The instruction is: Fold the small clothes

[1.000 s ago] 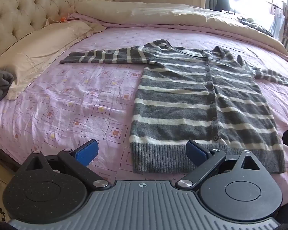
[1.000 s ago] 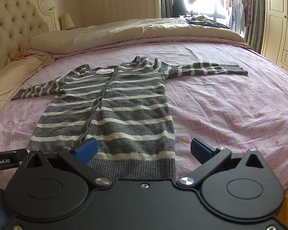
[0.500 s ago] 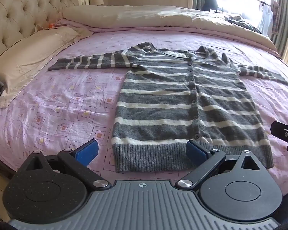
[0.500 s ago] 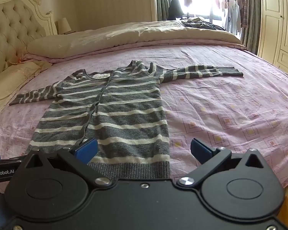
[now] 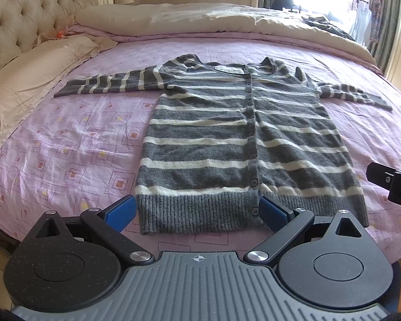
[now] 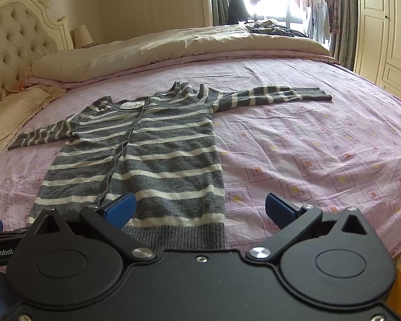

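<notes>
A grey and white striped cardigan (image 5: 243, 144) lies flat and buttoned on my pink patterned bedsheet (image 5: 74, 144), both sleeves spread out sideways. My left gripper (image 5: 197, 211) hovers over its ribbed hem with its blue fingers wide apart, holding nothing. My right gripper (image 6: 200, 211) hangs above the hem's right corner, fingers also spread and empty. Cream pillows (image 6: 147, 50) lie beyond the collar

A grey cardigan (image 5: 243, 144) with white stripes and dark buttons is lying on a lilac bedsheet (image 5: 66, 155) printed with nested squares, pink and yellow at their centres. Cream pillows (image 5: 34, 80), a cream duvet (image 6: 173, 48) and a beige buttoned headboard (image 5: 26, 13) are showing behind. Blue pads are tipping black grippers.
</notes>
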### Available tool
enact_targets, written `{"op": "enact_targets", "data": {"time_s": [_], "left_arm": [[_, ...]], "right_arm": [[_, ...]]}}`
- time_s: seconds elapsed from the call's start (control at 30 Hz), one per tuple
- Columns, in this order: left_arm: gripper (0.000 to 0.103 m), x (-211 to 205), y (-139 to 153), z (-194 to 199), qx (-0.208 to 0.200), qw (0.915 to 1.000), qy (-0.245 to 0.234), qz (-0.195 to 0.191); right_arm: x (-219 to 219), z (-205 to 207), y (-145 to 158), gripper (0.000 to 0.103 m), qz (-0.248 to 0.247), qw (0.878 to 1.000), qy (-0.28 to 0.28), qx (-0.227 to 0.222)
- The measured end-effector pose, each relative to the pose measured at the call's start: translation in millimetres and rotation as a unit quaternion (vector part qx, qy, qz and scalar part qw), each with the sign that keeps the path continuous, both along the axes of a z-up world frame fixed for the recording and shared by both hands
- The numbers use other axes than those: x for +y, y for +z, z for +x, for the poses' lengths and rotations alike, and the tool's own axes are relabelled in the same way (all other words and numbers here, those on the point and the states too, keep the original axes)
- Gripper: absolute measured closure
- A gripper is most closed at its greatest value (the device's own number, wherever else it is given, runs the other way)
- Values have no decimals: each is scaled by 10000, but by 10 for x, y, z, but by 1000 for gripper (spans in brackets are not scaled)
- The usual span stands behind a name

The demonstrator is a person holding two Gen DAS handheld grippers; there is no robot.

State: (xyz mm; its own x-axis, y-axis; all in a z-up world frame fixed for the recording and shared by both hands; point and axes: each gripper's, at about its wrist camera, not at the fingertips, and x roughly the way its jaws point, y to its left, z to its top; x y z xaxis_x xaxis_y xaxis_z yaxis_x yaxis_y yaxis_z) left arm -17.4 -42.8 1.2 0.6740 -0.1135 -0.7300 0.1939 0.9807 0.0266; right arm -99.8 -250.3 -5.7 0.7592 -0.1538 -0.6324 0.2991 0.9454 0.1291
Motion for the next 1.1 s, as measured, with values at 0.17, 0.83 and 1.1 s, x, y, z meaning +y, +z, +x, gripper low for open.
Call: {"op": "enact_targets", "data": {"time_s": [0.17, 0.83, 1.1], "left_arm": [[4, -6, -5, 10, 30, 10000, 2, -2], [4, -47, 18, 26, 43, 10000, -18, 7], [4, -63, 21, 36, 55, 10000, -16, 17]], "right_arm": [[-10, 16, -9, 1, 28, 10000, 10, 4], [12, 67, -15, 1, 103, 9999, 98, 44], [13, 79, -38, 1, 124, 9998, 107, 72]]}}
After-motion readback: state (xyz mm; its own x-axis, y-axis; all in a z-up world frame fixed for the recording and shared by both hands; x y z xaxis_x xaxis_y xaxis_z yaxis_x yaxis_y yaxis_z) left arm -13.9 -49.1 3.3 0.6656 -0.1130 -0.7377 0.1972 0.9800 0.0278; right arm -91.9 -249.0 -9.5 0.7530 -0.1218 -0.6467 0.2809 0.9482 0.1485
